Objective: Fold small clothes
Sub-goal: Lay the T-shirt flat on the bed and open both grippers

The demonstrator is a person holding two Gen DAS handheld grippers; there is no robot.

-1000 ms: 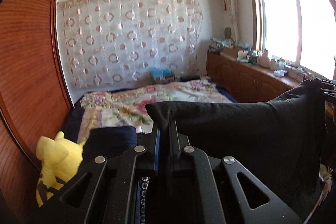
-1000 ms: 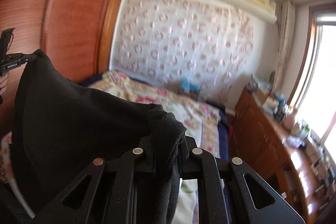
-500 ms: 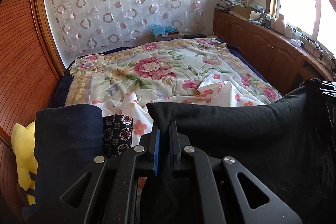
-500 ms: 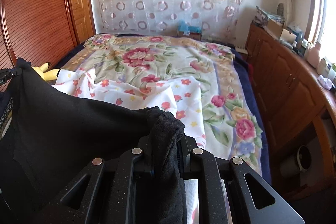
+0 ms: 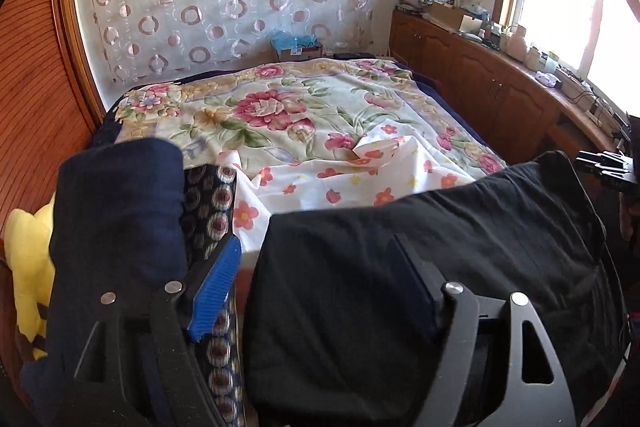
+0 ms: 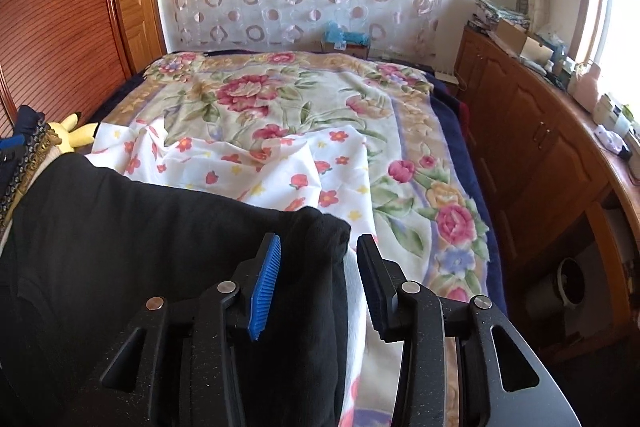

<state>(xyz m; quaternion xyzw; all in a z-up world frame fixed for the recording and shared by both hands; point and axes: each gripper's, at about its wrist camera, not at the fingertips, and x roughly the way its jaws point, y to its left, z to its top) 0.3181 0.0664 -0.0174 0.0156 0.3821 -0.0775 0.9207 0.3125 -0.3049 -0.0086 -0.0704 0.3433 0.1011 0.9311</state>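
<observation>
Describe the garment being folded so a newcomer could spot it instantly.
On the near edge of the floral bed, over the white flower-print sheet, lies the black garment. Unlike the navy garment beside it, it is plain black.

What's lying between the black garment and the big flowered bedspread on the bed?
A white sheet with small red flowers lies rumpled between the black garment and the flowered bedspread. Both wrist views show it, the right one most clearly.
</observation>
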